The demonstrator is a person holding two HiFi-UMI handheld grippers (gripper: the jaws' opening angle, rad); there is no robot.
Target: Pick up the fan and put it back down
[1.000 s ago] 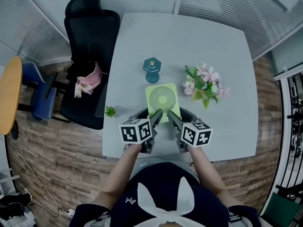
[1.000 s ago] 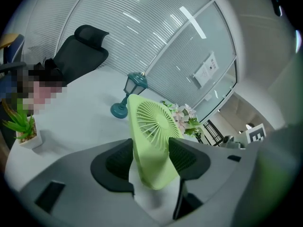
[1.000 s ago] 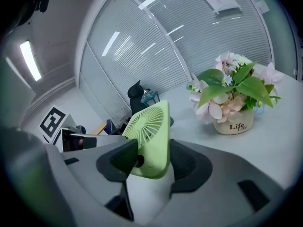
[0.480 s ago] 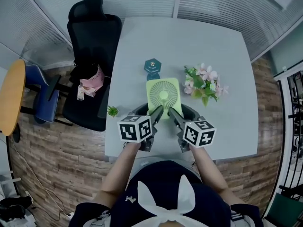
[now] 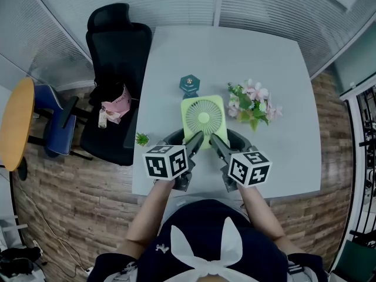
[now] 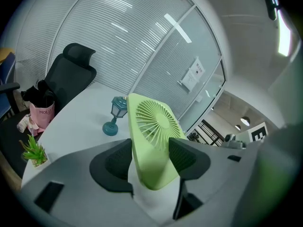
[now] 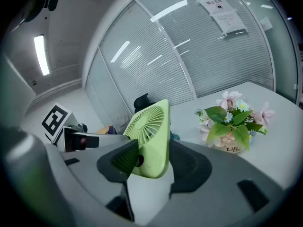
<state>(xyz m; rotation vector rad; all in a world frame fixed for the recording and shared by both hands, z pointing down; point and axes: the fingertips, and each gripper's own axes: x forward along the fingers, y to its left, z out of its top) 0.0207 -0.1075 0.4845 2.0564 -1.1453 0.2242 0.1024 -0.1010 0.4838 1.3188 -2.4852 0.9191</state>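
Note:
A light green square fan [image 5: 204,117] hangs above the white table [image 5: 282,151], held from both sides at its lower corners. My left gripper [image 5: 194,141] is shut on its left lower corner and my right gripper [image 5: 216,142] on its right lower corner. In the left gripper view the fan [image 6: 151,131] stands tilted between the dark pads of the left gripper [image 6: 150,152], grille facing right. In the right gripper view the fan [image 7: 150,129] sits edge-on in the right gripper [image 7: 154,157], and the pads press on it.
A teal lantern ornament [image 5: 189,86] stands just behind the fan. A pot of pink flowers [image 5: 252,103] is to its right, and a tiny green plant [image 5: 141,138] sits at the table's left edge. A black office chair [image 5: 114,69] with a pink bag [image 5: 115,103] stands to the left.
Both grippers have risen together with the fan in them. In the head view the fan looks larger and now reaches the lantern's base.

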